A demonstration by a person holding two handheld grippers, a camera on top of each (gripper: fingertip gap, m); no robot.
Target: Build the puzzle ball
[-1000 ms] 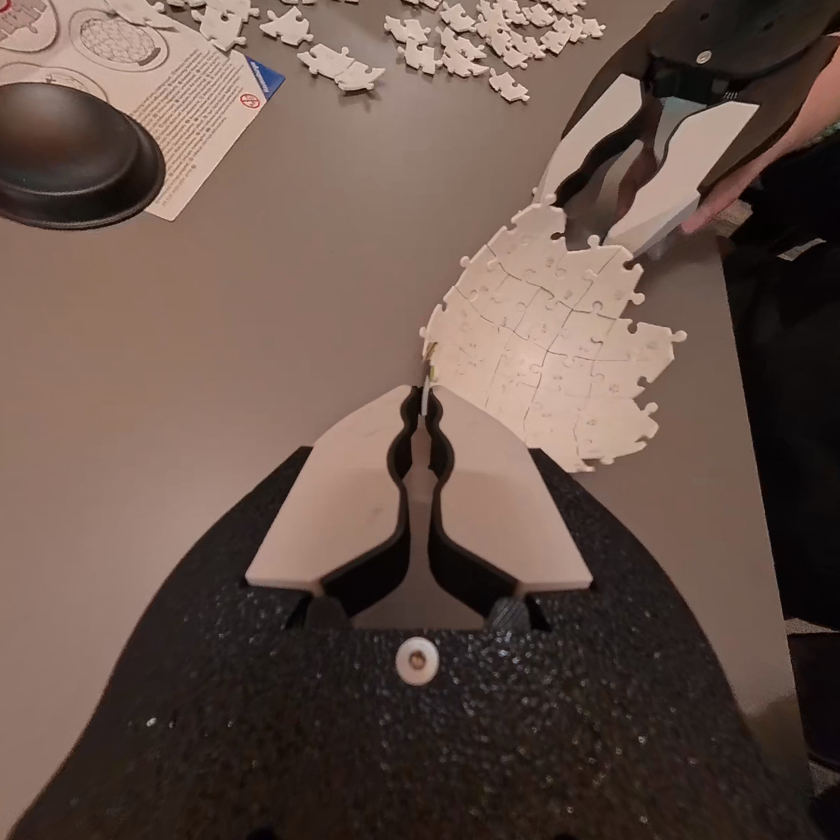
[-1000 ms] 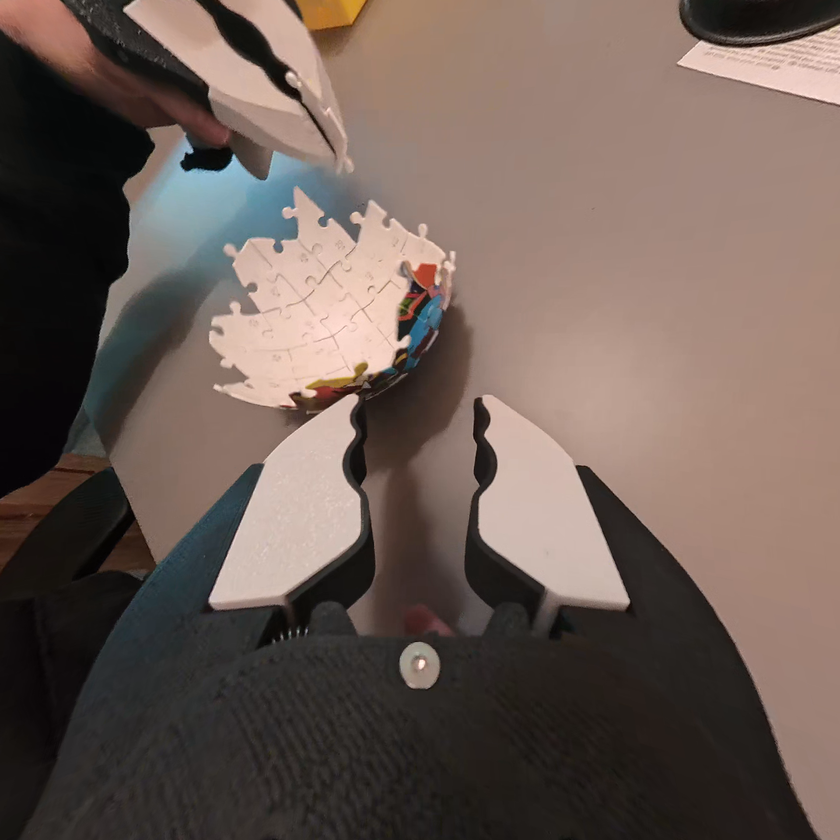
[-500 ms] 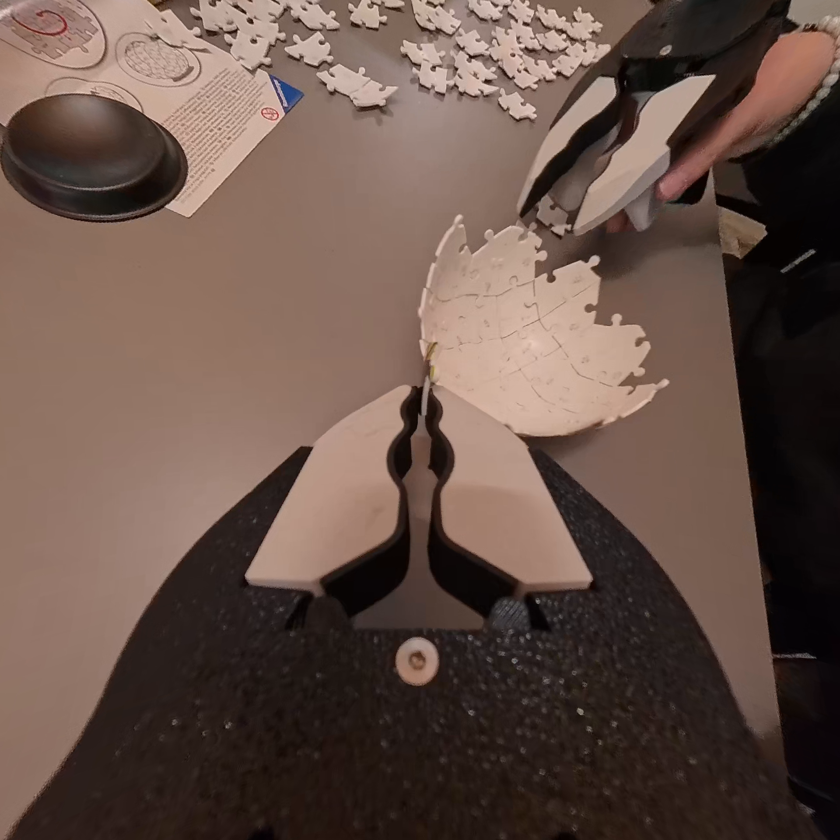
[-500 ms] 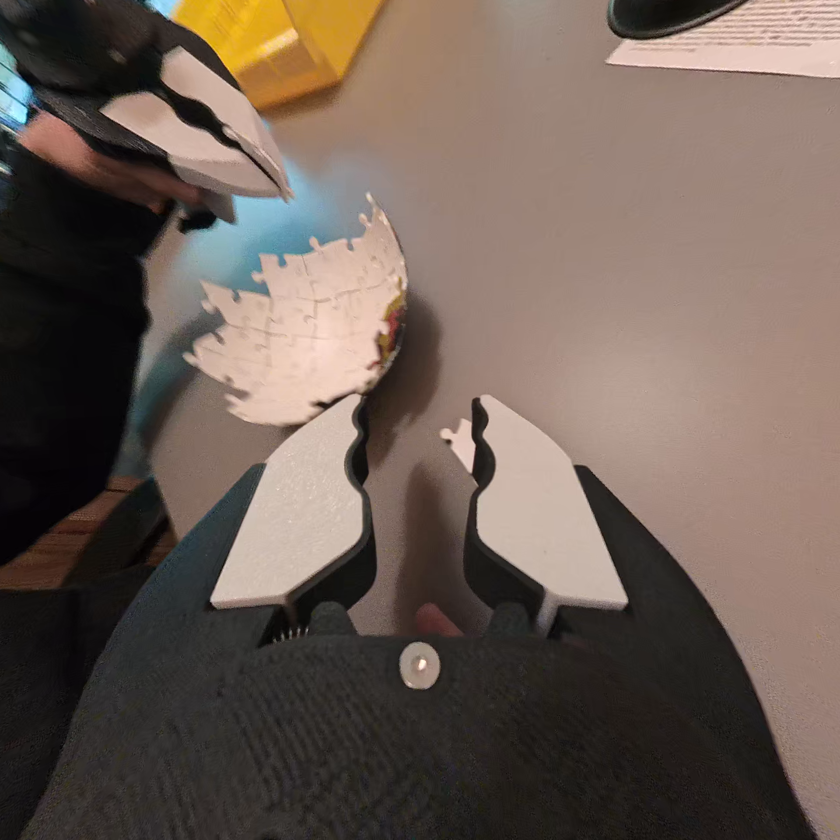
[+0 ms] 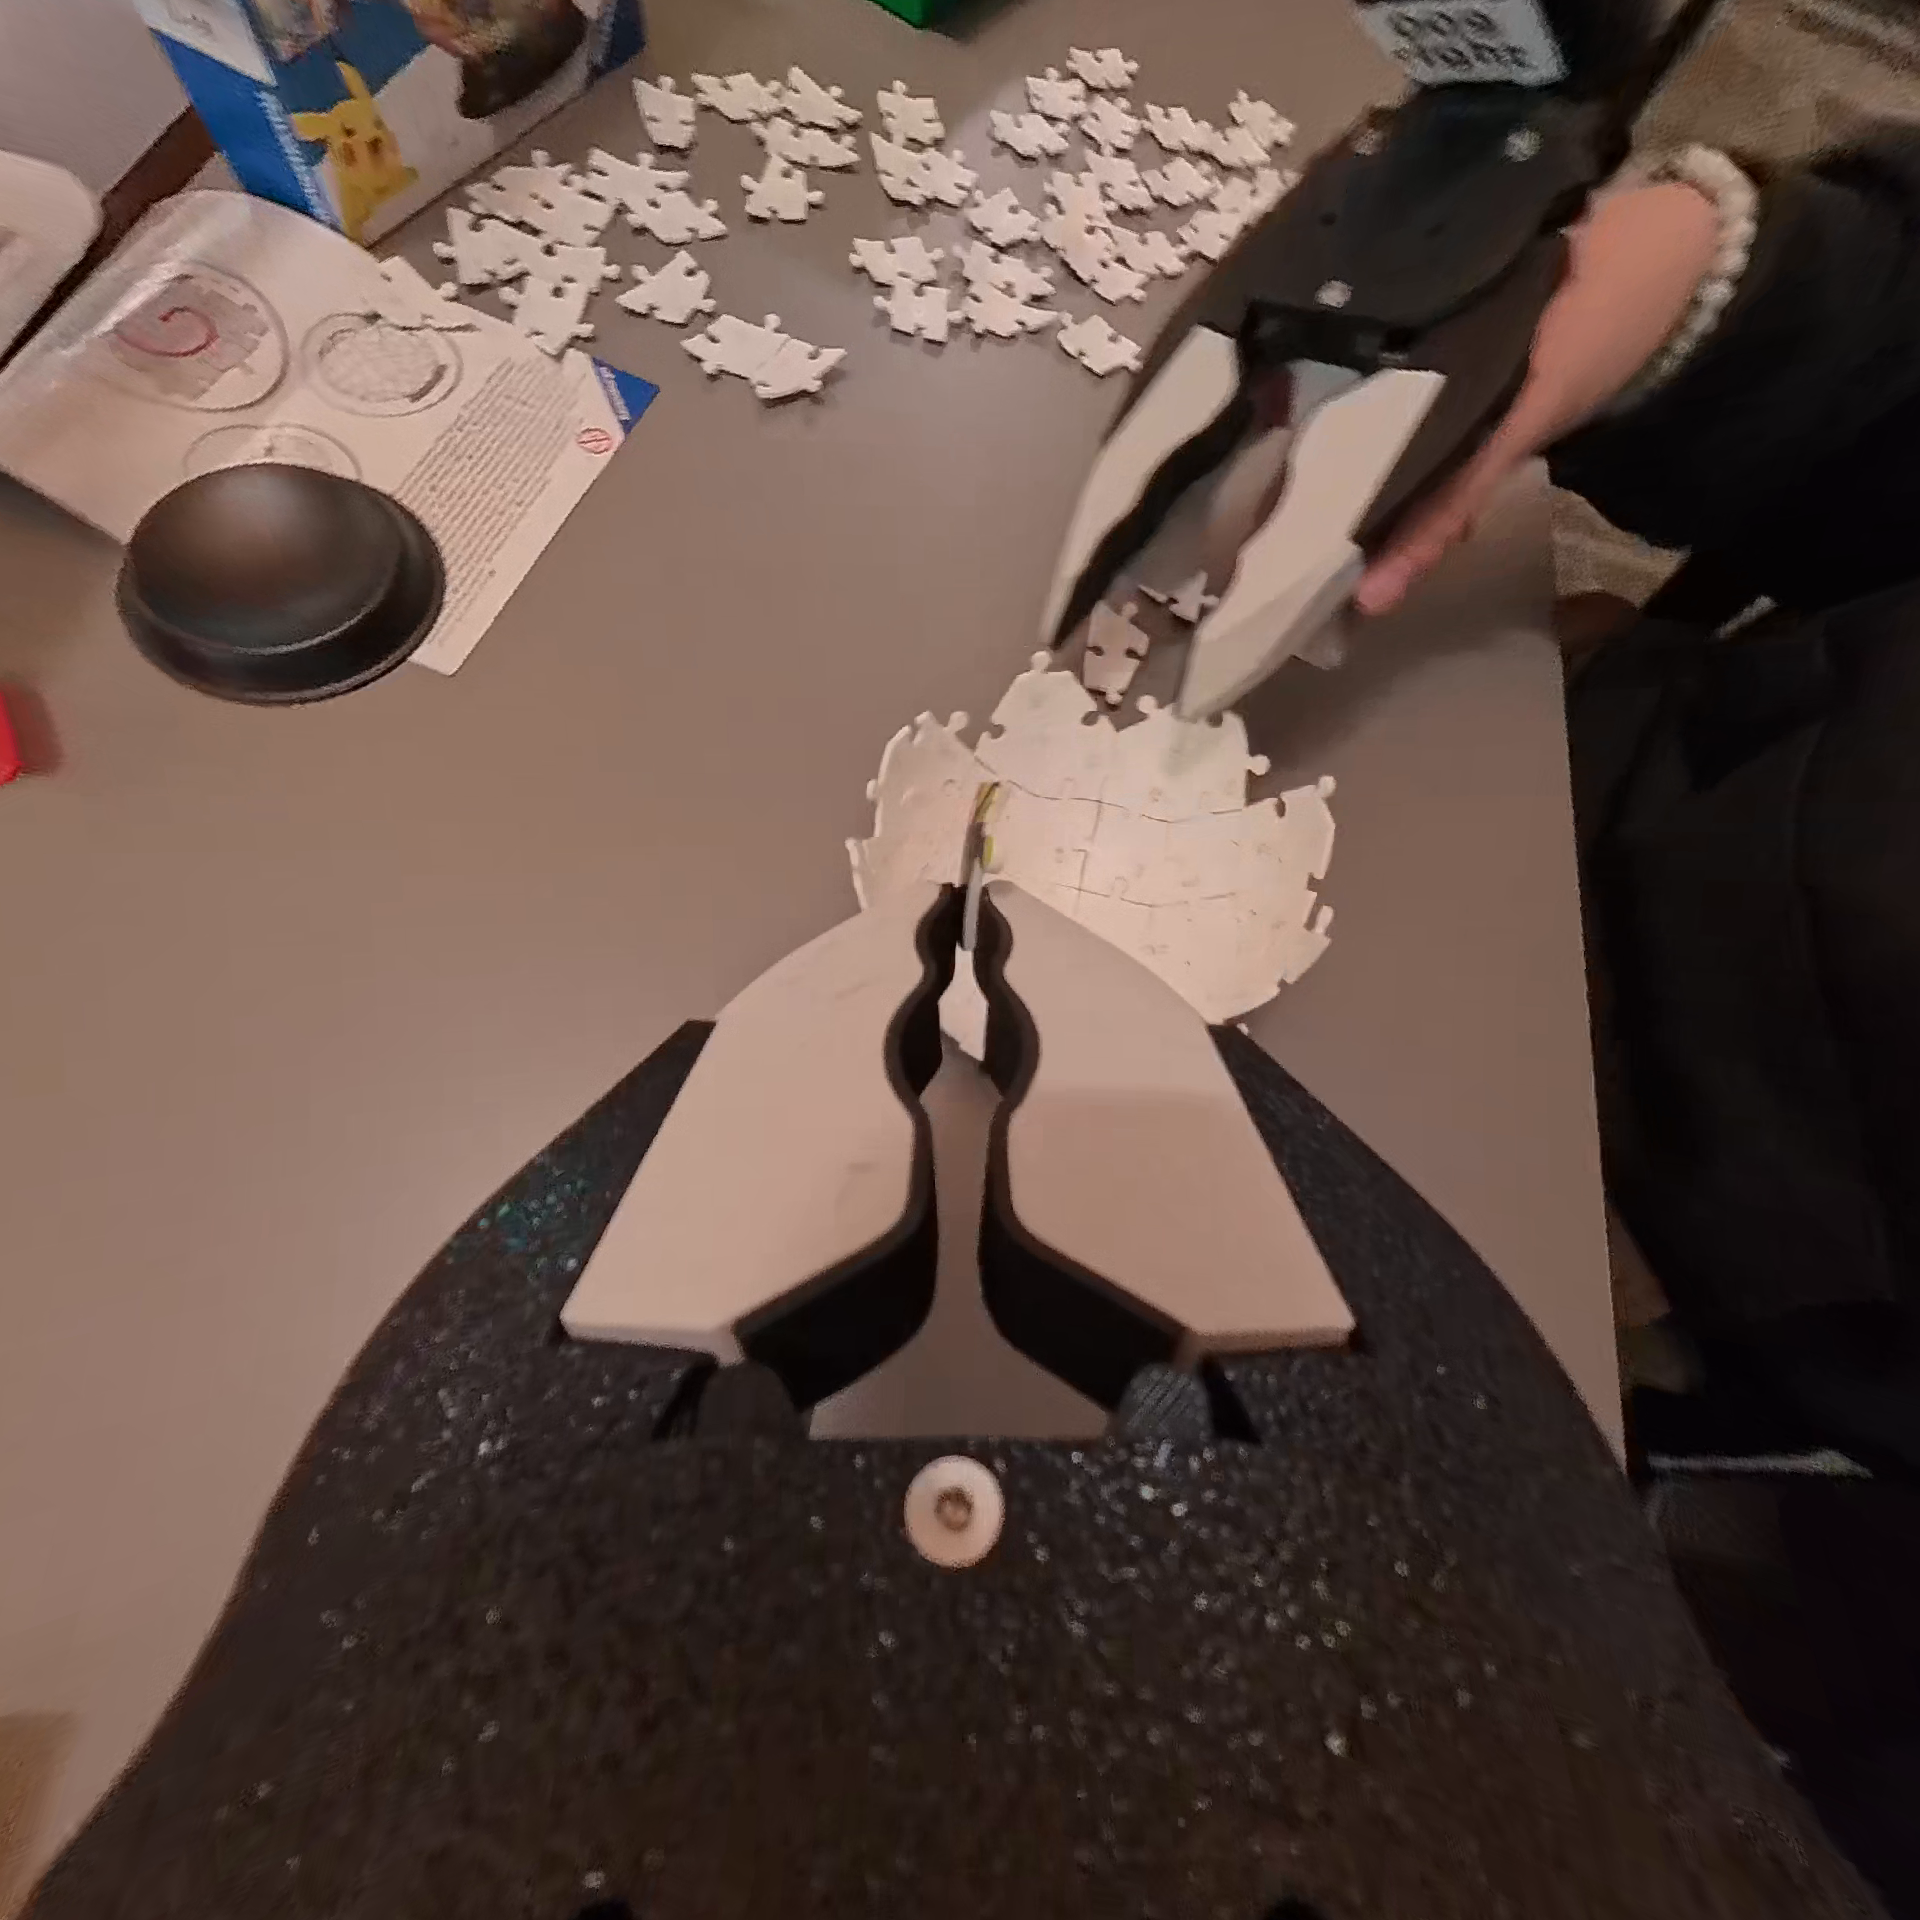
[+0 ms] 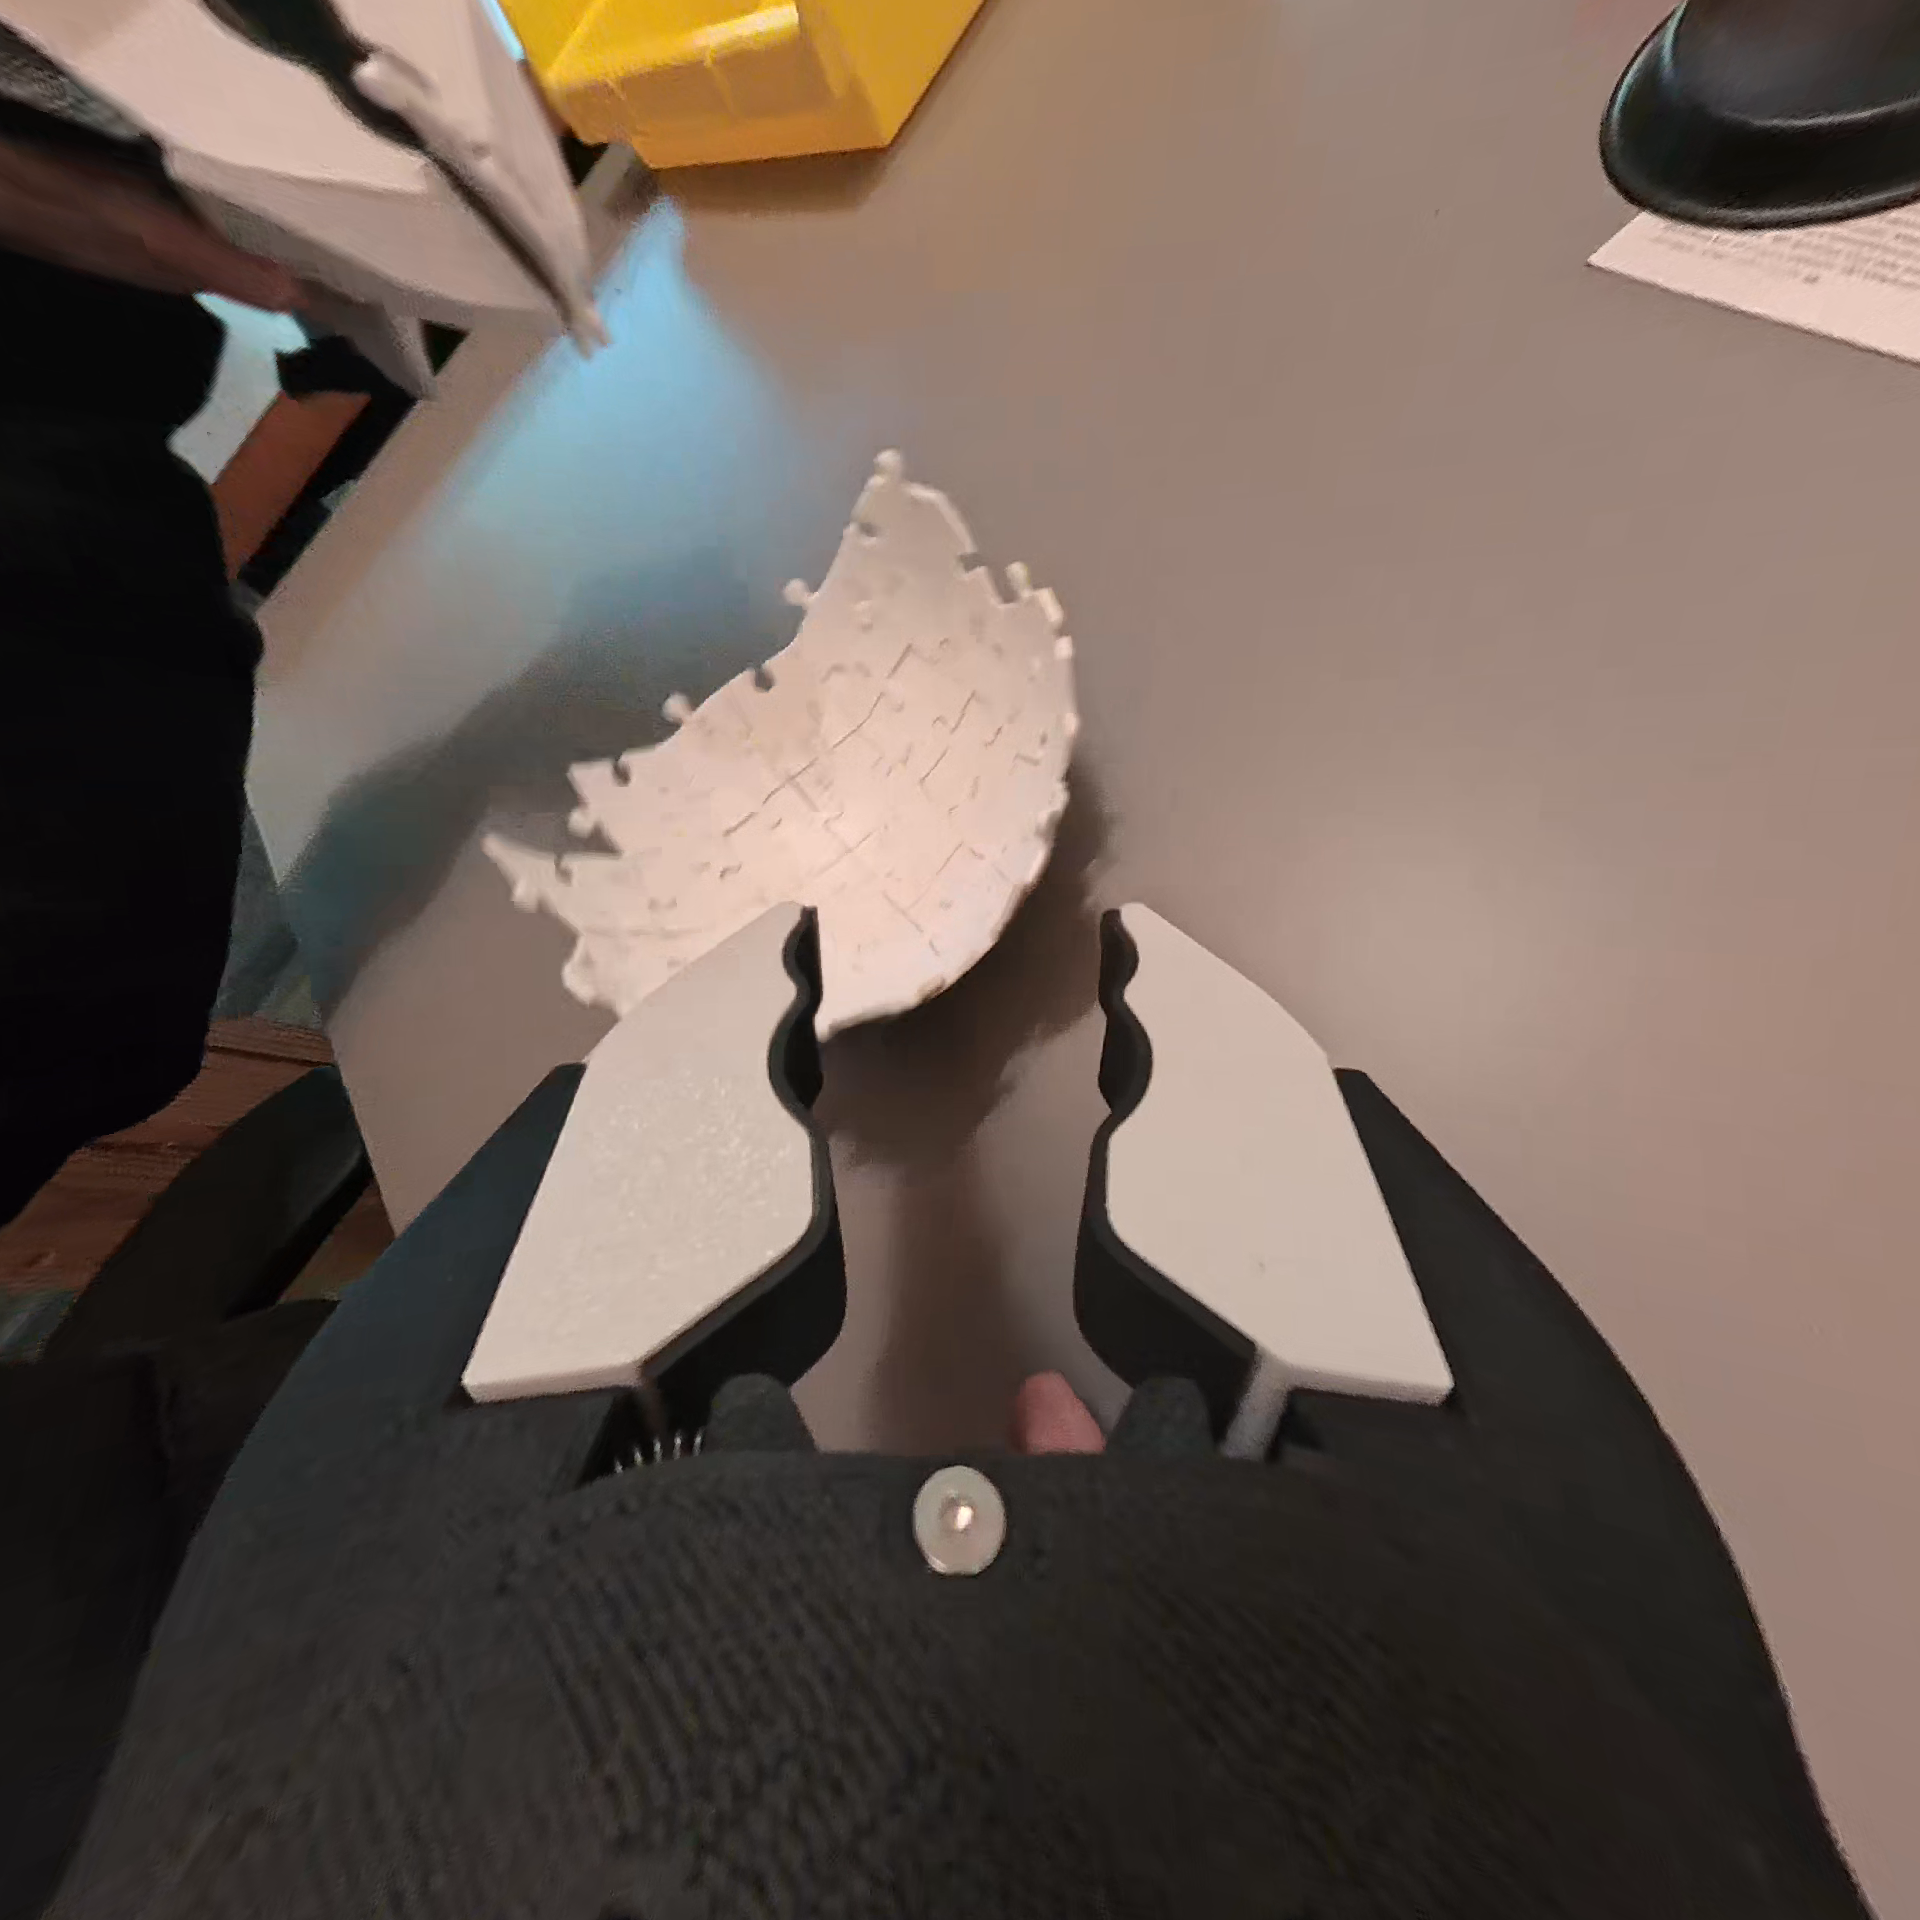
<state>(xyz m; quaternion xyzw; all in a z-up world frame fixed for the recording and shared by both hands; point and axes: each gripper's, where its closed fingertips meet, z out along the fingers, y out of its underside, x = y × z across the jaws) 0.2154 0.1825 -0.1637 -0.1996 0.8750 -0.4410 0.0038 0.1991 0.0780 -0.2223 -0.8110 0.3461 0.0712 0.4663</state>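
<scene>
Left wrist view: the left gripper has its jaws closed on the near rim of the puzzle shell, which rests on the desk. Right wrist view: the right gripper has jaws apart and empty, the shell just ahead, left of centre.

Grey-brown surface. Far-left: blue puzzle box. Yellow plastic bin at far edge in right wrist view. Small red object at left edge, mostly cut off.

Grey table bears loose puzzle pieces, leaflet, black dome stand.
</scene>
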